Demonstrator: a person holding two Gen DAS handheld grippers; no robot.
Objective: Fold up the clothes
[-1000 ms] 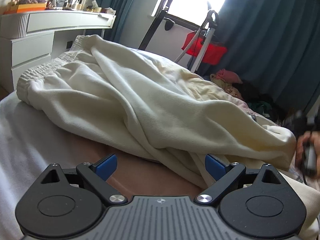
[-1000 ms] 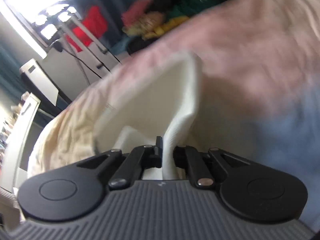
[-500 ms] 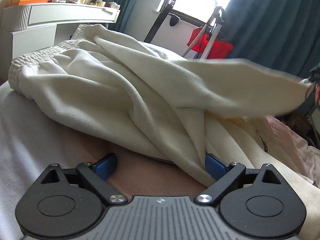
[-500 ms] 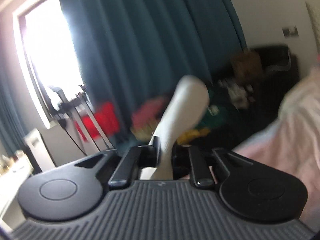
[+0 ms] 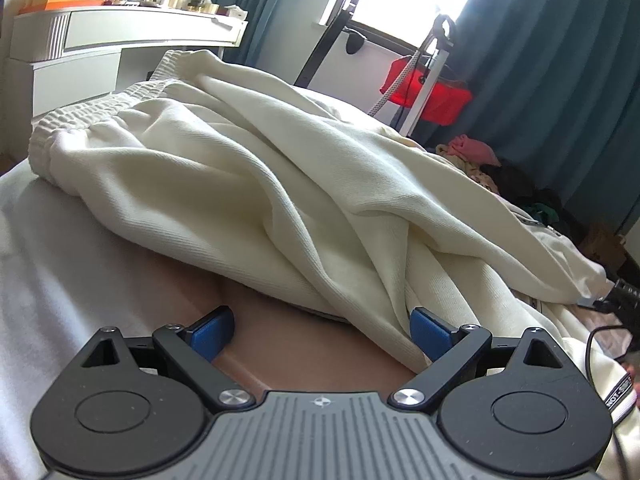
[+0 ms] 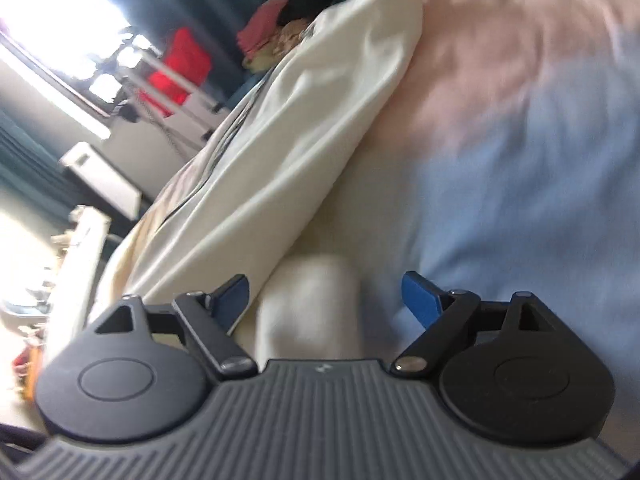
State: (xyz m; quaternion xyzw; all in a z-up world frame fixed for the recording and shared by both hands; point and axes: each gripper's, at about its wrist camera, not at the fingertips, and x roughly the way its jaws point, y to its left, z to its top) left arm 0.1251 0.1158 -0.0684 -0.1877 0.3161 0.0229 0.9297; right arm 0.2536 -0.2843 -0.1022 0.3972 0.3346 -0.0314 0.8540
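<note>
left gripper point(image 5: 322, 330) wide | right gripper point(image 6: 325, 294) just opening, empty | trousers point(image 5: 248, 184) blurred, probably between

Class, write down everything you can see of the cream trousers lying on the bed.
The cream ribbed-knit trousers have a gathered elastic waistband at the far left. They lie crumpled in long soft folds across the pale bedsheet, one leg draped over the rest. The left tongs stand open, their right blue pad against a fold. In the right wrist view, a leg end sits between the right tongs, which have just been opening and do not press on it.
</note>
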